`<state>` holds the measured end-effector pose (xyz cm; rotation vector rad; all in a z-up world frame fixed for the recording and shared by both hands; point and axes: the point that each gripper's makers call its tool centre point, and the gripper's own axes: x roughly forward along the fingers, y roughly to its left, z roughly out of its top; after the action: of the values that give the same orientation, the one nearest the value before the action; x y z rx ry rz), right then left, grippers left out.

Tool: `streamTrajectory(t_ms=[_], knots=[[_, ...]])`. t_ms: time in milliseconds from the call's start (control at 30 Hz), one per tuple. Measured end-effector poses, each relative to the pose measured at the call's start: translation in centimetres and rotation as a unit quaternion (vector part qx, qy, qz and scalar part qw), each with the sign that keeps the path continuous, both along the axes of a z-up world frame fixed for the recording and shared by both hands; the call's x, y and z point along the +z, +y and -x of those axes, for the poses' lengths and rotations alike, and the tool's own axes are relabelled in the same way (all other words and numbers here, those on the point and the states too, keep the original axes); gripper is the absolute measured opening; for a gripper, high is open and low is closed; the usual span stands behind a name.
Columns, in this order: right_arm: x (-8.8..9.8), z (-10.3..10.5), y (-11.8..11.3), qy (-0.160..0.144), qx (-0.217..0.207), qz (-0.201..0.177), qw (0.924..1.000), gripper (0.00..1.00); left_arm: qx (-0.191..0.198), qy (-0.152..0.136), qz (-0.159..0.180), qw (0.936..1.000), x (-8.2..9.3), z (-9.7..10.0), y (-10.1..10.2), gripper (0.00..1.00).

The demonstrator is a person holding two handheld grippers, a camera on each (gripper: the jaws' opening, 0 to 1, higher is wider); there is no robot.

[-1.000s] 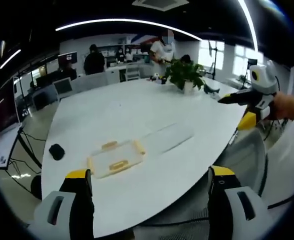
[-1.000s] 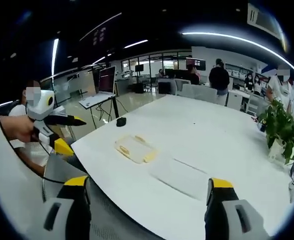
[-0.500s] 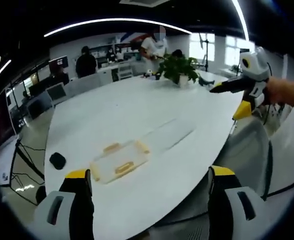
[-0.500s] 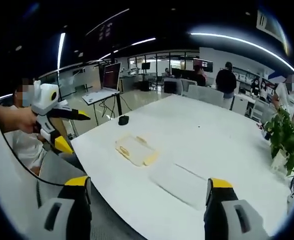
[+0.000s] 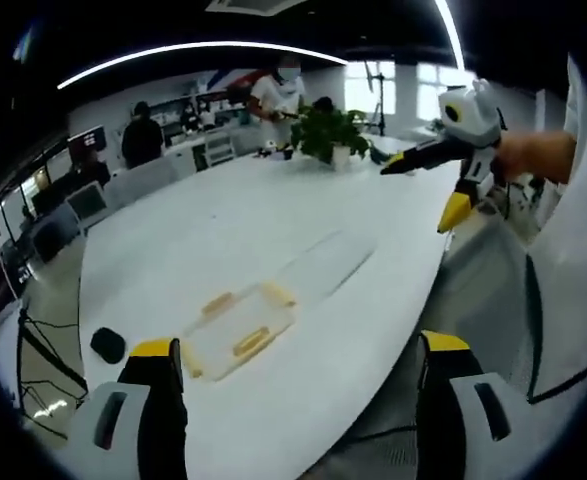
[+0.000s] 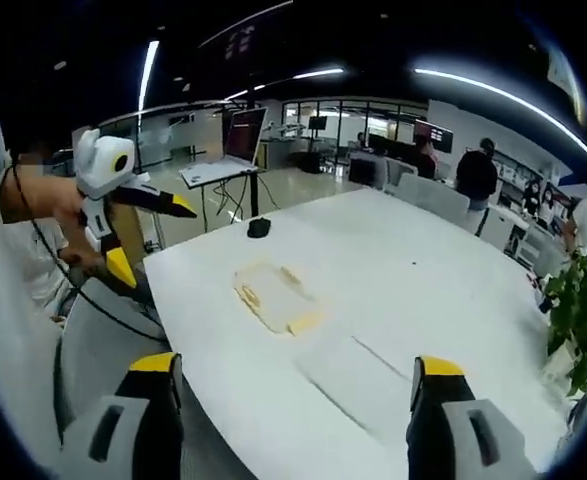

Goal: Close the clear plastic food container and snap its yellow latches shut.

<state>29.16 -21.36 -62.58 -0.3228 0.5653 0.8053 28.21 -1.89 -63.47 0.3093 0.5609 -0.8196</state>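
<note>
container: clear box (image 5: 235,330) with yellow latches (image 5: 252,341) lying flat on the white table (image 5: 223,230), lower left of centre in left gripper view; left of centre in right gripper view (image 6: 276,298)
lid: faint clear sheet (image 5: 328,265) lying on table just right of the box in left gripper view; in right gripper view (image 6: 358,378) at lower centre; looks separate from the box, cannot tell for sure
left tool (image 5: 298,415): jaws spread wide, grasping nothing, hanging over table edge well short of the box; also showing at upper left of right gripper view (image 6: 133,195), tips look pinched there, too small to be sure
right tool (image 6: 293,415): jaws spread, empty, well apart from lid; also at upper right of left gripper view (image 5: 443,140)
step: approaching, nothing touched yet
doing it well: judging one tool should be pinching the lid edge, lifting it flat, lining its corners over the box rim before pressing; other tool steadying the box so it isn't sliding on the slick table; latches last, pushing each down from the outside
risk: thin clear lid hard to see and grip
other: plant (image 5: 325,130) at far end, black mouse (image 5: 107,345) near left table edge, people at back
</note>
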Motion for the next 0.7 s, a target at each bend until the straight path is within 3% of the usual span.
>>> streamTrajectory(t_ms=[167, 267, 333, 500, 700], knots=[[-0.4, -0.8, 0.6, -0.004, 0.02, 0.011, 0.9997, 0.94, -0.021, -0.003, -0.014, 0.9997, -0.2, -0.8, 0.5, 0.95], [-0.9, -1.2, 1.0, -0.001, 0.034, 0.021, 0.9992, 0.94, -0.033, -0.007, -0.002, 0.9994, 0.5, -1.6, 0.5, 0.95], [-1.0, -1.6, 1.5, -0.004, 0.042, 0.024, 0.9988, 0.94, -0.048, -0.016, -0.026, 0.9984, 0.3, -2.2, 1.0, 0.94], [-1.5, -2.4, 2.6, -0.002, 0.065, 0.034, 0.9973, 0.93, -0.068, -0.013, -0.03, 0.9971, -0.3, -3.3, 1.8, 0.94], [-2.2, -3.7, 3.6, -0.013, 0.096, 0.061, 0.9934, 0.92, -0.099, -0.001, -0.07, 0.9926, -1.6, -4.4, 3.3, 0.92]])
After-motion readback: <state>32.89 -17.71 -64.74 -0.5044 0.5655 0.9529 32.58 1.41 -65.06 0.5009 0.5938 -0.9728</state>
